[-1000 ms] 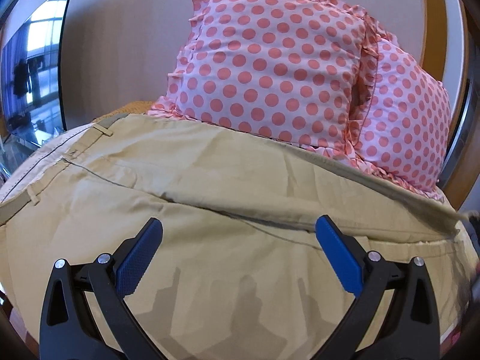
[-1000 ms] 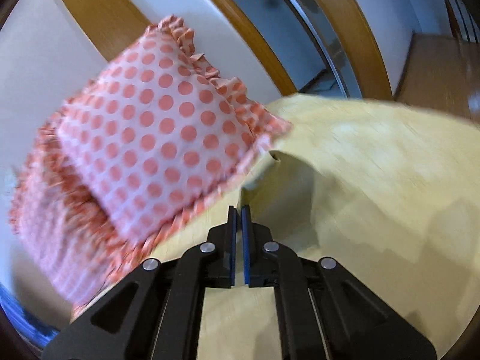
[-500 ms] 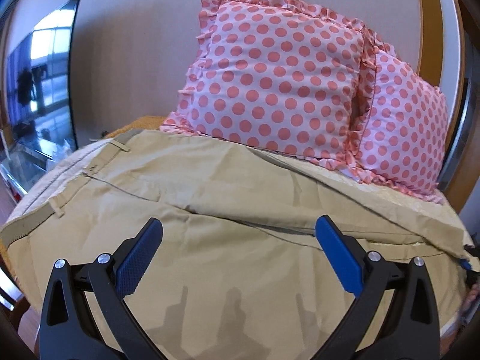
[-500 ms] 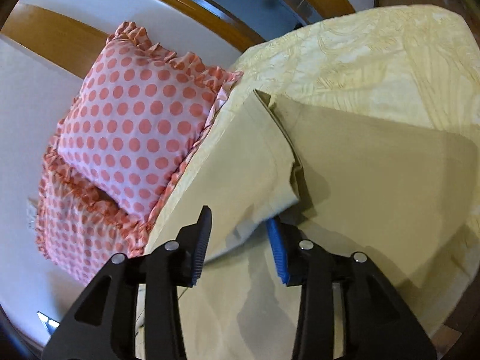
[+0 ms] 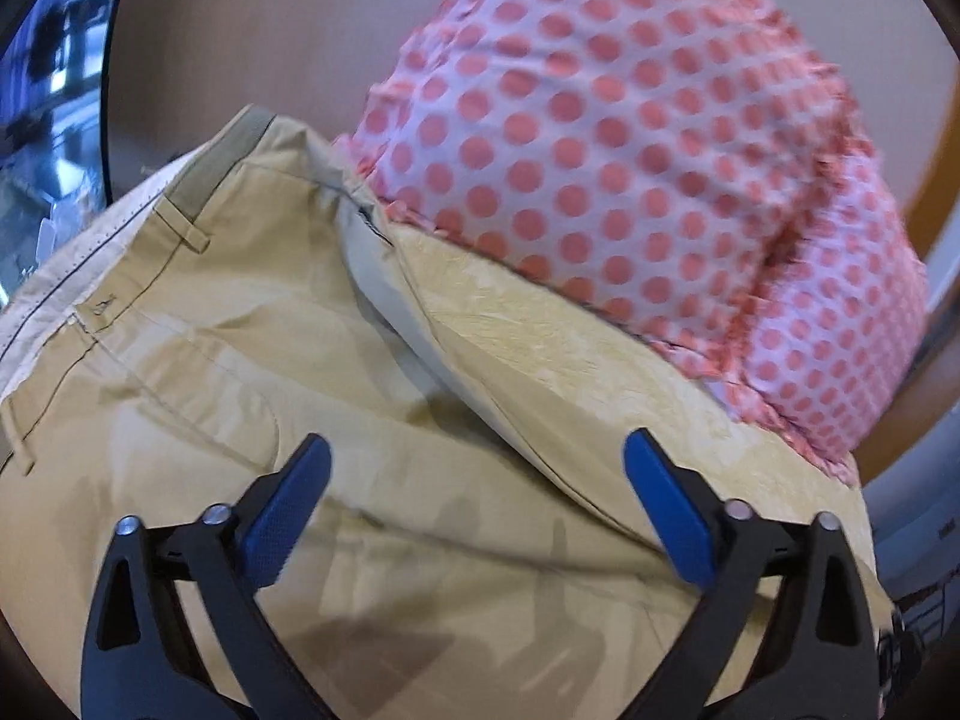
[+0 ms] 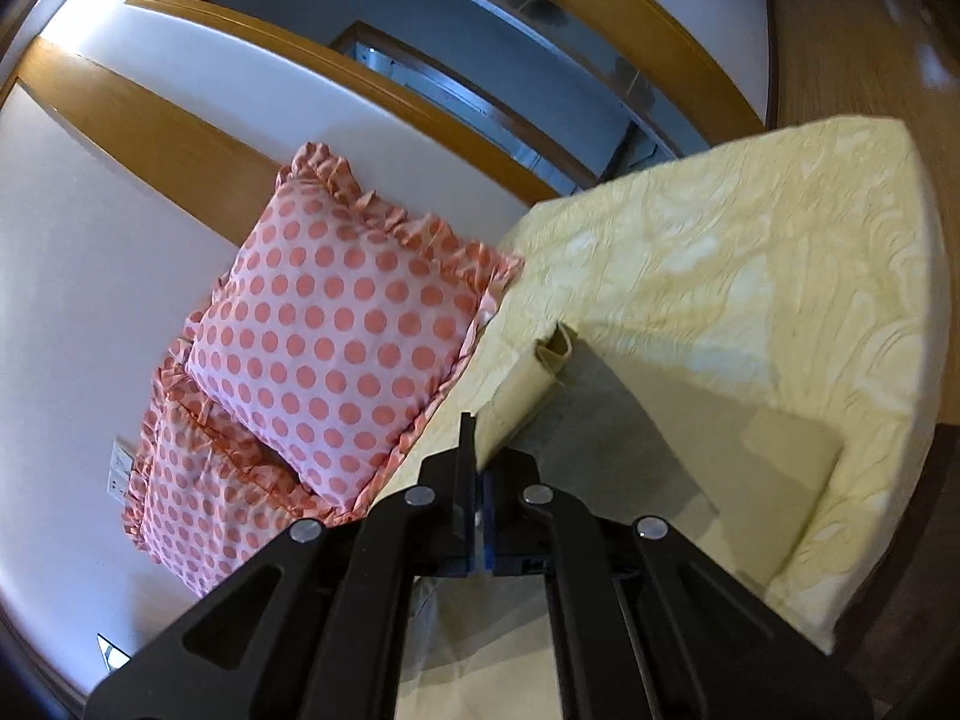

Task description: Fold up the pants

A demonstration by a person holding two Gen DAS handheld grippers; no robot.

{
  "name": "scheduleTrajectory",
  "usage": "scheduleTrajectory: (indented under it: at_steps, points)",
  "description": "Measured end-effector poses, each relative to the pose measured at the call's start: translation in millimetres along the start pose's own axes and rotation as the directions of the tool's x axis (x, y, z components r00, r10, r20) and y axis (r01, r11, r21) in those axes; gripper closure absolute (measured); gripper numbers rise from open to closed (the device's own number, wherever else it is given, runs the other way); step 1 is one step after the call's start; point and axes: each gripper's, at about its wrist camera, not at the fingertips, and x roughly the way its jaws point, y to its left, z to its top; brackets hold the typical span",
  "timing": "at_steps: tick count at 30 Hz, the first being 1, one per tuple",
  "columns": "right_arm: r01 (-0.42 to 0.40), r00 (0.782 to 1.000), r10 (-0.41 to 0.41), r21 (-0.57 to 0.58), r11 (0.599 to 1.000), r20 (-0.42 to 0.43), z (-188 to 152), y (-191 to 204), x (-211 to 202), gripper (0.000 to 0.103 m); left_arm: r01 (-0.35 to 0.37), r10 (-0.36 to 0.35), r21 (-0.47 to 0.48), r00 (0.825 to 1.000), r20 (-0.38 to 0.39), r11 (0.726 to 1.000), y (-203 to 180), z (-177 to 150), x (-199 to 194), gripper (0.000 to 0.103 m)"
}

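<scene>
Tan pants [image 5: 198, 360] lie on a pale yellow bed, waistband and belt loops at the left in the left wrist view. One leg [image 5: 456, 384] is lifted and pulled across toward the waist. My left gripper [image 5: 477, 480] is open and empty, hovering just above the seat of the pants. My right gripper [image 6: 477, 468] is shut on the hem end of the pant leg [image 6: 534, 384] and holds it raised above the bed.
Two pink polka-dot pillows [image 6: 342, 330] lean against the wall at the head of the bed [image 6: 780, 276]; they also show in the left wrist view [image 5: 630, 180]. A dark TV screen [image 5: 48, 78] stands at far left. The bed edge drops to a wooden floor [image 6: 852, 48].
My right gripper closed on the pant leg's hem and lifted it off the bed, folding the leg toward the waist. My left gripper moved in closer over the waist end and stayed open.
</scene>
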Motion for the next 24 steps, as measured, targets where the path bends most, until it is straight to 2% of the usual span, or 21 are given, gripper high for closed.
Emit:
scheduleTrajectory:
  at_steps: [3, 7, 8, 9, 10, 11, 12, 14, 16, 17, 19, 21, 24]
  points:
    - [0.001, 1.0, -0.001, -0.003, 1.0, 0.0, 1, -1, -1, 0.102, -0.039, 0.038, -0.037, 0.999, -0.024, 0.999, 5, 16, 24, 0.011]
    - [0.009, 1.0, -0.009, -0.028, 1.0, 0.0, 3, -3, -2, 0.102, -0.159, 0.156, -0.054, 0.986, -0.055, 0.986, 5, 40, 59, 0.017]
    - [0.01, 1.0, -0.01, -0.027, 1.0, -0.001, 3, -3, -1, 0.102, -0.178, 0.175, -0.05, 0.982, -0.07, 0.983, 5, 44, 66, 0.032]
    - [0.011, 1.0, -0.011, -0.026, 1.0, -0.004, 3, -3, 0, 0.102, -0.207, 0.201, -0.044, 0.974, -0.102, 0.977, 7, 49, 76, 0.057]
    - [0.012, 1.0, -0.013, -0.025, 1.0, -0.009, 4, -5, 0, 0.102, -0.207, 0.201, -0.046, 0.972, -0.123, 0.977, 10, 51, 81, 0.072]
    - [0.015, 1.0, -0.016, -0.029, 0.999, -0.013, 4, -6, 0, 0.102, -0.181, 0.169, -0.075, 0.975, -0.147, 0.981, 18, 52, 83, 0.093]
    - [0.018, 1.0, -0.019, -0.034, 0.999, -0.016, 3, -5, 1, 0.102, -0.162, 0.144, -0.113, 0.978, -0.152, 0.98, 25, 52, 76, 0.094]
    - [0.021, 0.999, -0.022, -0.039, 0.999, -0.026, 3, -7, 0, 0.102, -0.108, 0.095, -0.15, 0.991, -0.09, 0.983, 35, 46, 42, 0.095]
    - [0.019, 0.999, -0.021, -0.049, 0.999, -0.028, 3, -8, -2, 0.102, -0.078, 0.076, -0.133, 0.997, -0.019, 0.988, 40, 35, 0, 0.095]
    - [0.025, 0.999, -0.027, -0.057, 0.998, -0.028, 2, -10, -4, 0.102, -0.059, 0.063, -0.124, 0.998, 0.03, 0.991, 45, 23, -31, 0.095]
    - [0.053, 0.998, -0.055, -0.07, 0.996, -0.021, 2, -15, -8, 0.102, -0.037, 0.046, -0.114, 0.996, 0.078, 0.993, 54, -2, -74, 0.095]
    - [0.075, 0.997, -0.076, -0.063, 0.995, -0.023, 1, -22, -11, 0.102, -0.047, 0.057, -0.099, 0.994, 0.097, 0.994, 65, -41, -110, 0.095]
    - [0.116, 0.993, -0.118, -0.052, 0.992, -0.033, -2, -37, -18, 0.102, -0.089, 0.097, -0.092, 0.992, 0.085, 0.992, 77, -94, -135, 0.095]
